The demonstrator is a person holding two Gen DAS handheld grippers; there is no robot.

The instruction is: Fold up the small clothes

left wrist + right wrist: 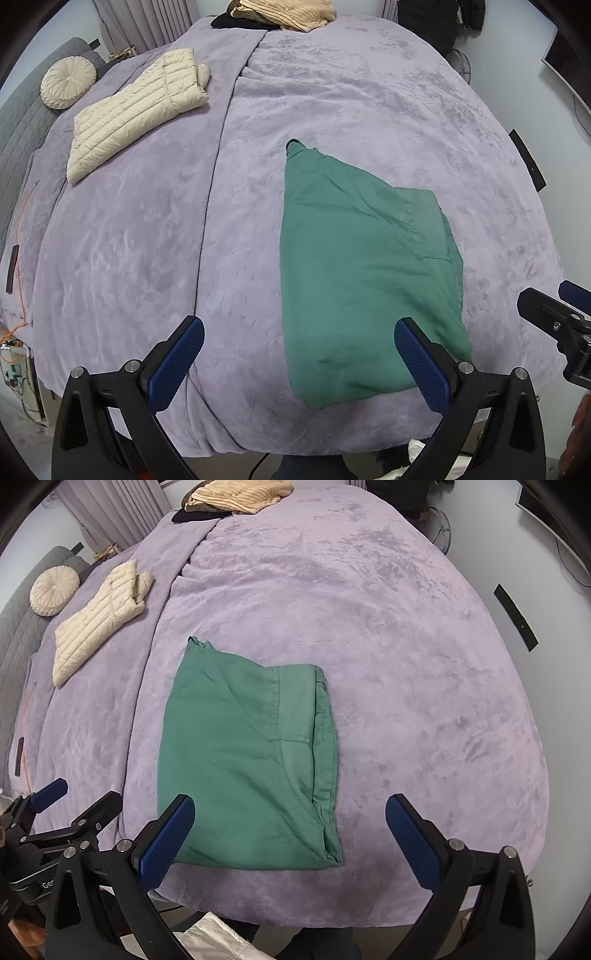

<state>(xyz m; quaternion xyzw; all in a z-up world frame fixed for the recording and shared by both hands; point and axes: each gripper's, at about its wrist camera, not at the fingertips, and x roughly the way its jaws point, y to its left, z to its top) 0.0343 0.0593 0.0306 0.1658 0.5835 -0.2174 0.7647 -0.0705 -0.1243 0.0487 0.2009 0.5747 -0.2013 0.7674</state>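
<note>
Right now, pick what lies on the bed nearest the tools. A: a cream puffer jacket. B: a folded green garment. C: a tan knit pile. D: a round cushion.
B: the green garment lies just beyond both open tools, while the other things sit farther up the bed.

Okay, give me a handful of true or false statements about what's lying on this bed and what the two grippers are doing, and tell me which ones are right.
1. The green garment lies folded on the purple blanket. True.
2. The right gripper is clamped on the green garment. False: its jaws stand open, with nothing held between them.
3. A cream quilted jacket lies beside a round cushion. True.
4. The left gripper holds the cream jacket. False: it is open and hovers near the green garment's near edge.
5. The beige knit pile sits on top of the green garment. False: it lies at the bed's far end, well apart.
</note>
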